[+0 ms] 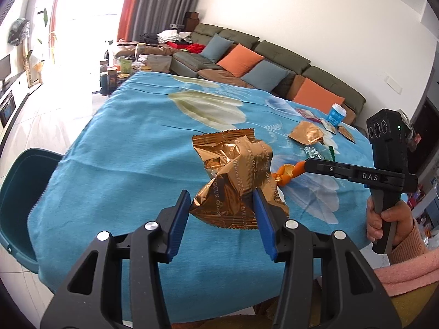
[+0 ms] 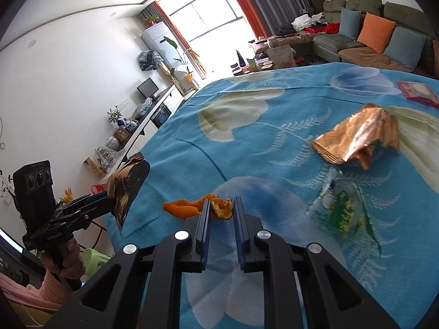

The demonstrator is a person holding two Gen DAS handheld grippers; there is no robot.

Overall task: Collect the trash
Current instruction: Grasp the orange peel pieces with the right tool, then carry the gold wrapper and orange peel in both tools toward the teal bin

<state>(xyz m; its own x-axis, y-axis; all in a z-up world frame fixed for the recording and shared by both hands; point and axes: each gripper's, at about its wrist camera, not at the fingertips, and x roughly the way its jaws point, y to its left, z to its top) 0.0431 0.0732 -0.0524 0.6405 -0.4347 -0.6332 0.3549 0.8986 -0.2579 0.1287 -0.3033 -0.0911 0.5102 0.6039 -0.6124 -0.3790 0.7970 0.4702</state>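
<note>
My left gripper (image 1: 221,200) is shut on a crumpled gold foil wrapper (image 1: 236,181) and holds it above the blue floral tablecloth (image 1: 123,142); the wrapper also shows in the right wrist view (image 2: 129,183). My right gripper (image 2: 221,205) is closed on an orange peel (image 2: 197,205) lying on the cloth, with the peel's right part between the fingers. The peel shows in the left wrist view (image 1: 285,174) at the right gripper's tip (image 1: 303,164). A second gold wrapper (image 2: 356,139) lies further right.
A green-and-clear plastic wrapper (image 2: 345,213) lies right of my right gripper. A red packet (image 2: 417,93), more small wrappers (image 1: 329,126) and a blue-and-white cup (image 1: 337,113) sit at the far side. A dark teal bin (image 1: 19,197) stands left of the table.
</note>
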